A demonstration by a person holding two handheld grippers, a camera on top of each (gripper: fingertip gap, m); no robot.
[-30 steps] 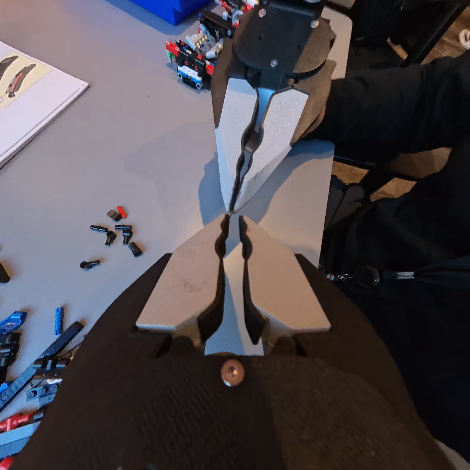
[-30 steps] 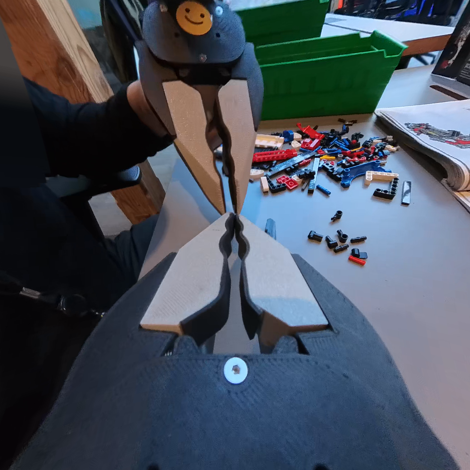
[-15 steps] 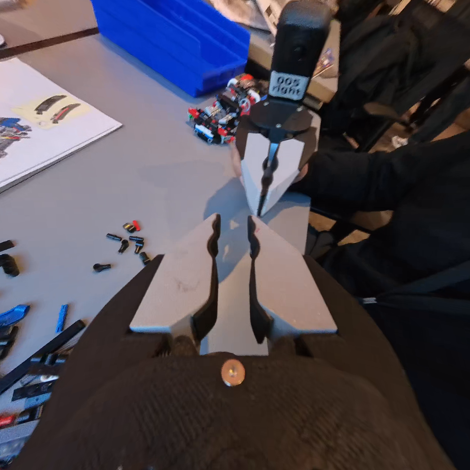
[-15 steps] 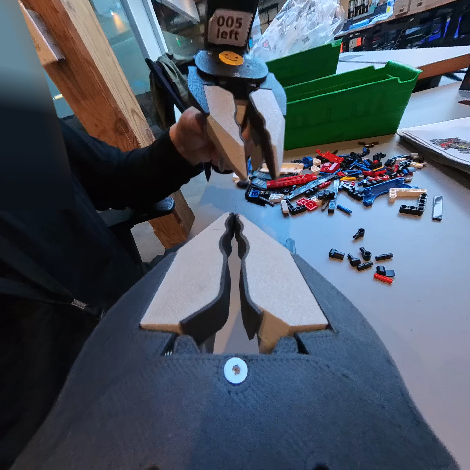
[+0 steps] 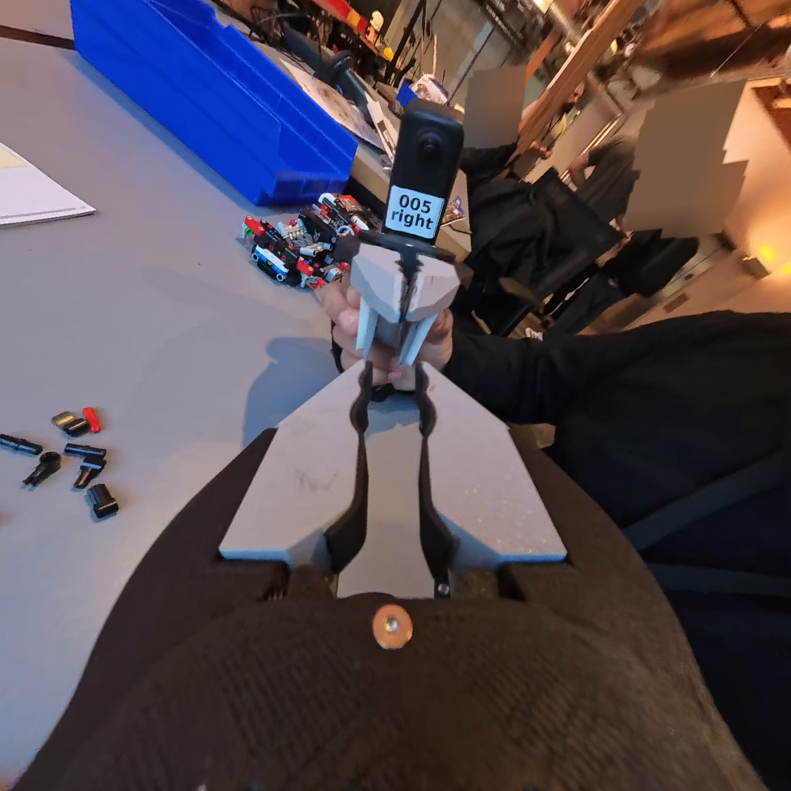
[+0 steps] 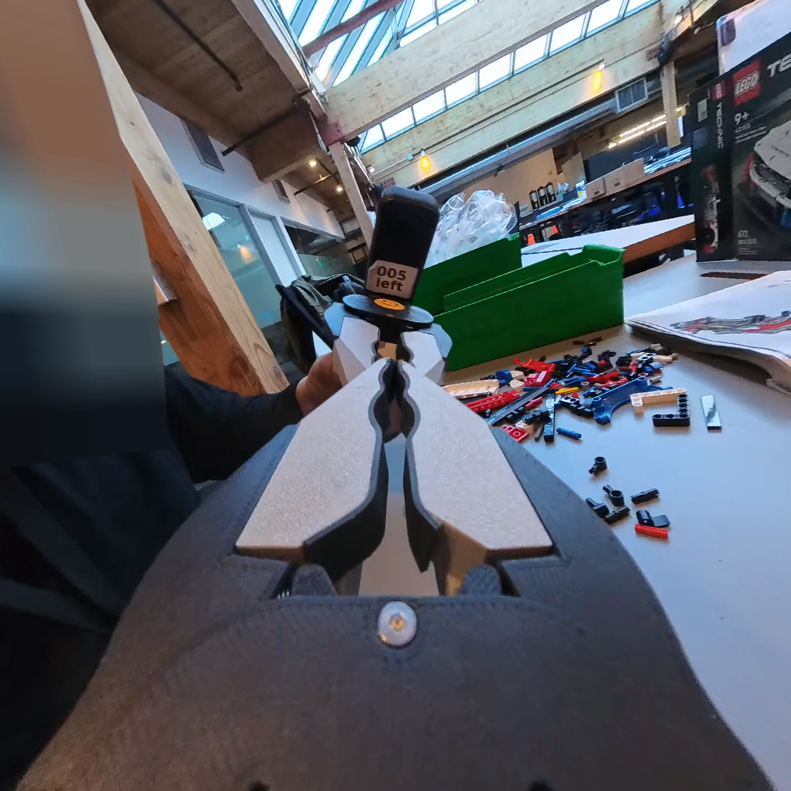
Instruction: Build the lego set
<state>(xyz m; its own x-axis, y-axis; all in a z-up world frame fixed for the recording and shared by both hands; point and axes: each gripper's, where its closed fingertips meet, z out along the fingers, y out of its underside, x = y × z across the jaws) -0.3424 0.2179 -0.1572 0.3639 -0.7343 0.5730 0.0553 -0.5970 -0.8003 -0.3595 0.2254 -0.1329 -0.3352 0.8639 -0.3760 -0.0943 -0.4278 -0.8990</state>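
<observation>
held up off the grey table (image 5: 141, 325), near its edge, facing each other: left gripper (image 5: 391, 376) parted and empty, right gripper (image 6: 394, 371) closed on nothing. part-built model (image 5: 299, 248), knobbly black, red and white, beside blue bin (image 5: 205, 98); loose bricks (image 6: 590, 394) scattered before green bin (image 6: 530, 308).

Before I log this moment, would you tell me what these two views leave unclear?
- Left wrist view: the near side of the partly built model is hidden behind the right gripper.
- Left wrist view: the instruction booklet is cut off by the left edge.
- Right wrist view: shapes in the loose brick pile are too small to identify.
- Right wrist view: the green bin hides its contents behind its wall.
</observation>
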